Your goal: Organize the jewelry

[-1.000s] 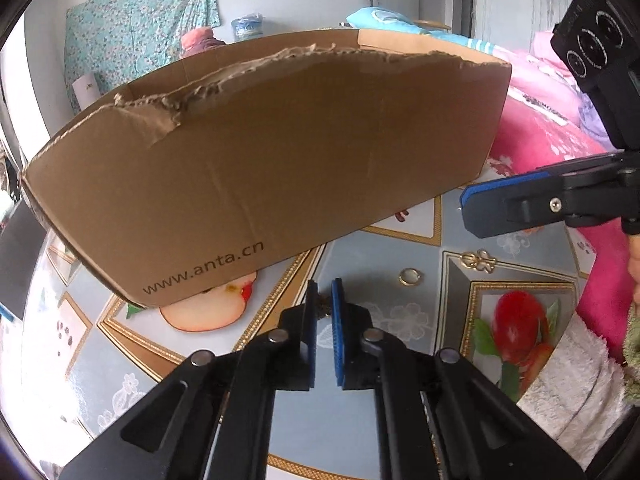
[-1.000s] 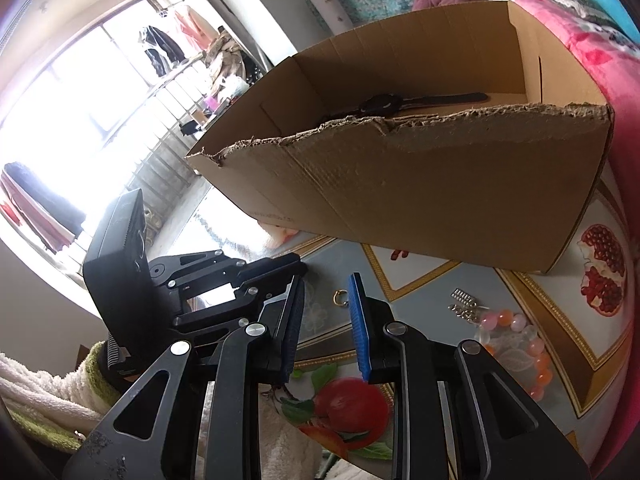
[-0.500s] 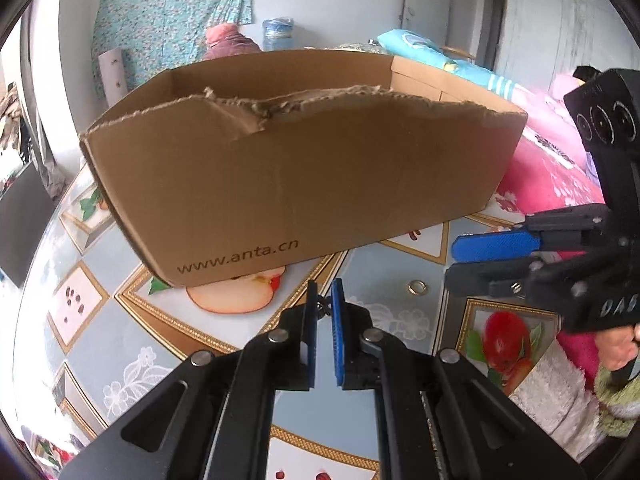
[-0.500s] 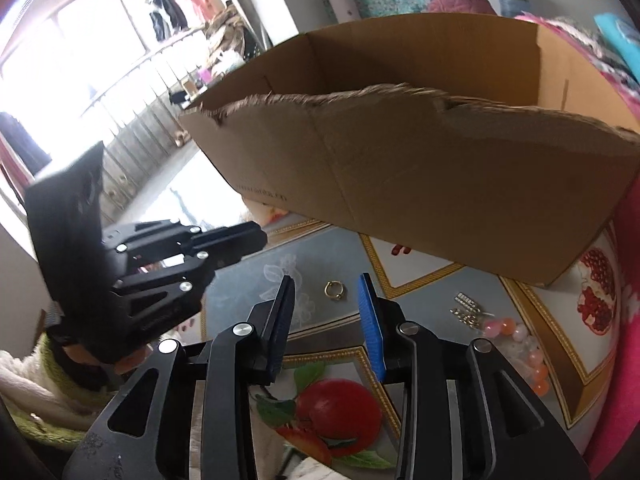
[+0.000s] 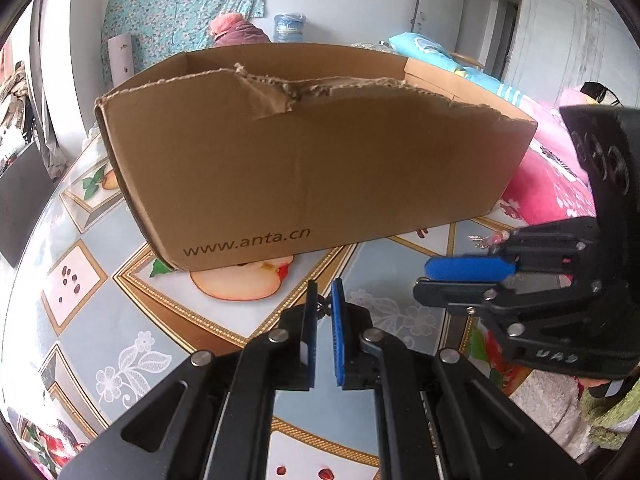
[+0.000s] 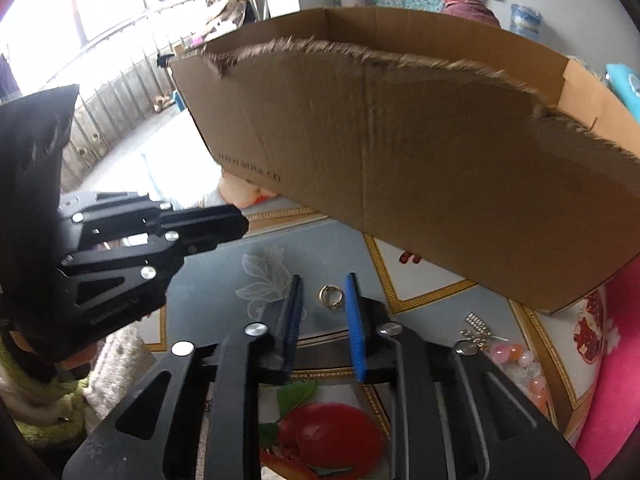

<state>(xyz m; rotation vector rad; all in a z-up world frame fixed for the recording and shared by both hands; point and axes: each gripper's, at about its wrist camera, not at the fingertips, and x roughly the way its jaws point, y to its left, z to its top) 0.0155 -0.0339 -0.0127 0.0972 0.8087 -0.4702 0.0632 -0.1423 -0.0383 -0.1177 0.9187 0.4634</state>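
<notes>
A gold ring point(image 6: 331, 297) lay on the tablecloth point(image 6: 420, 264) between the fingers of the right gripper point(image 6: 324, 312), whose jaws were closing around it without yet pressing on it. The left gripper point(image 5: 324, 312) was pinched nearly together on a small metal trinket point(image 5: 321, 309), too tiny to identify. Behind both stood a torn cardboard box point(image 5: 304, 168), well in from the tabletop's near edge. A silver earring point(image 6: 476, 326) and a pink bead bracelet point(image 6: 516, 364) rested toward the table's right edge, below the box's right corner.
</notes>
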